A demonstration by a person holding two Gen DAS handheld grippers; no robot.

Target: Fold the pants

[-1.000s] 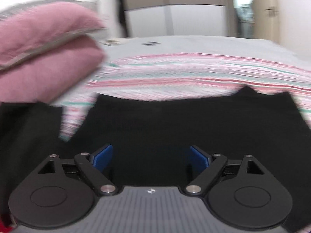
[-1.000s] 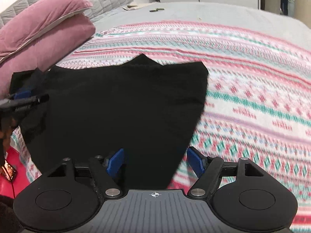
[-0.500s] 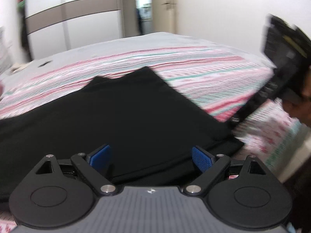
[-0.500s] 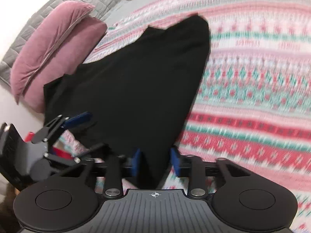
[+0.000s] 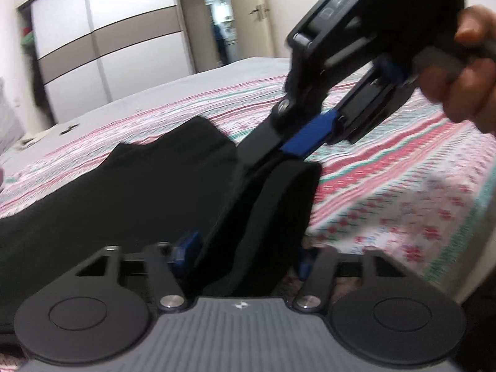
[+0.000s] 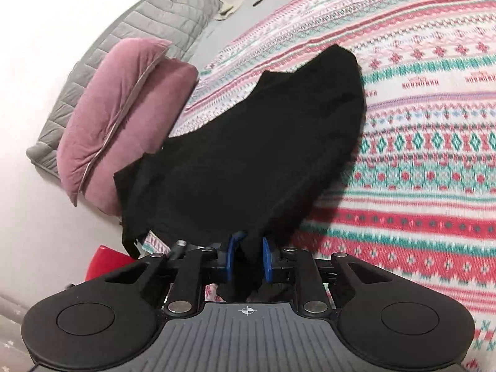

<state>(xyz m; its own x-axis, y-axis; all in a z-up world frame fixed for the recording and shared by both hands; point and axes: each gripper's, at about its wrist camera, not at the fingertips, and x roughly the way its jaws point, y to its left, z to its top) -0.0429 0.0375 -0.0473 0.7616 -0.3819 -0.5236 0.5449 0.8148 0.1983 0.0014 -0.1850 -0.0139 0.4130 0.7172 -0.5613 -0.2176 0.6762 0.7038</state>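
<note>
Black pants (image 6: 263, 142) lie spread on the patterned bedspread (image 6: 427, 142). My right gripper (image 6: 248, 260) is shut on their near corner and lifts it off the bed. In the left wrist view the pants (image 5: 130, 192) fill the foreground. My left gripper (image 5: 243, 255) is open, its blue pads on either side of the raised black fabric. The right gripper (image 5: 307, 138) shows there from outside, held by a hand (image 5: 465, 77), pinching the lifted corner.
Two pink pillows (image 6: 124, 117) and a grey quilted headboard (image 6: 148, 31) lie left of the pants. A red object (image 6: 105, 262) sits off the bed edge. A wardrobe (image 5: 102, 43) and an open doorway (image 5: 223, 31) stand beyond the bed.
The right gripper has shut on the pants corner and raised it. The left gripper has swung right and moved in so the lifted fabric lies between its open fingers.
</note>
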